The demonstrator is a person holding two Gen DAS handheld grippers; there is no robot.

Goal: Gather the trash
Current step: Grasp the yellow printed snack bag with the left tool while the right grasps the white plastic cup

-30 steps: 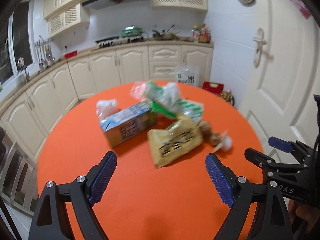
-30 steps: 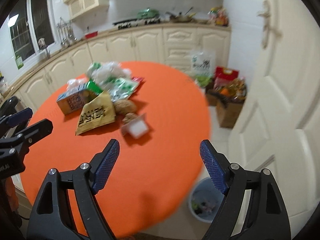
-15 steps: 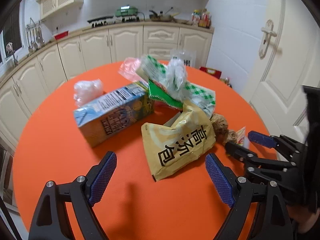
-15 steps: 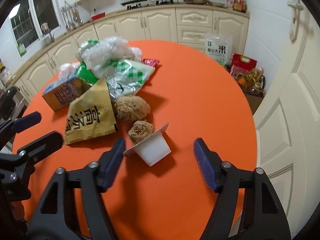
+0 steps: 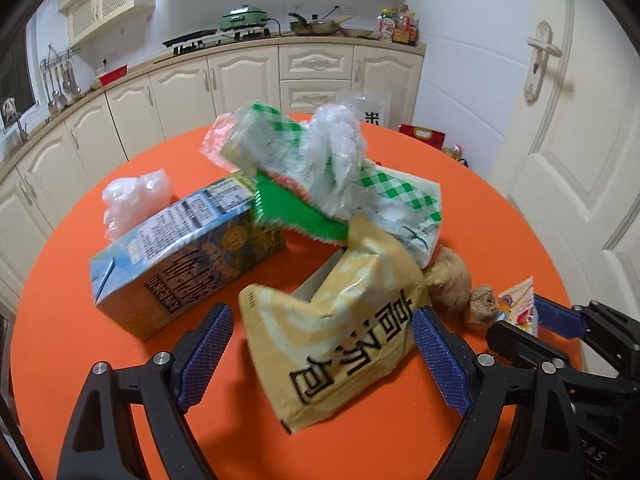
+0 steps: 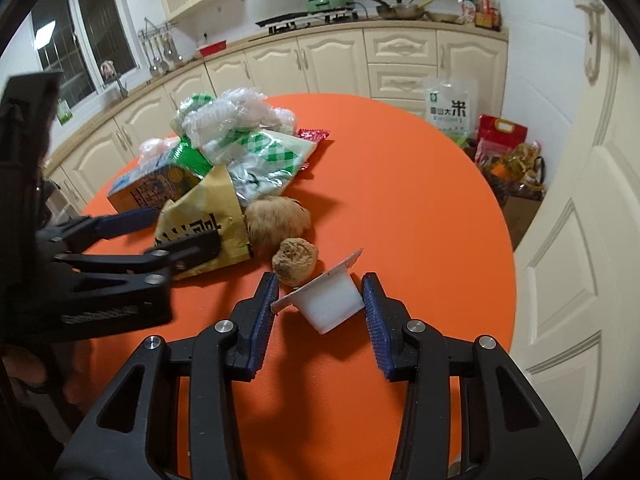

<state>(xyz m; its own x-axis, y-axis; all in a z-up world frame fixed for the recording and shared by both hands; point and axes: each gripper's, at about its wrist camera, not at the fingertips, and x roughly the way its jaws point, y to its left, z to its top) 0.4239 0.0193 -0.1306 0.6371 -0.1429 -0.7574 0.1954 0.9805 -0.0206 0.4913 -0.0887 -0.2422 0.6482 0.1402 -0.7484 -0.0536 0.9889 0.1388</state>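
A heap of trash lies on the round orange table (image 5: 80,320). It holds a yellow snack bag (image 5: 344,328), a blue-brown carton (image 5: 180,256), a green-checked wrapper (image 5: 396,200), crumpled clear plastic (image 5: 336,152) and two brown lumps (image 6: 276,220). My left gripper (image 5: 322,344) is open and straddles the yellow bag's near end; it also shows in the right wrist view (image 6: 160,232). A small white cup (image 6: 330,306) with a peeled lid lies tipped between the fingers of my right gripper (image 6: 320,308). Those jaws are closing on it, with the pads right beside it. In the left wrist view my right gripper (image 5: 532,322) is low at the right.
Cream kitchen cabinets (image 5: 240,76) curve behind the table. A white door (image 5: 560,152) stands to the right. On the floor beyond the table's far right edge stand a rice bag (image 6: 450,110) and red packages (image 6: 502,134). A red sweet wrapper (image 6: 314,134) lies past the heap.
My left gripper has moved forward and down until the yellow bag lies between its fingers. My right gripper has dropped to the white cup and its jaws have narrowed around it.
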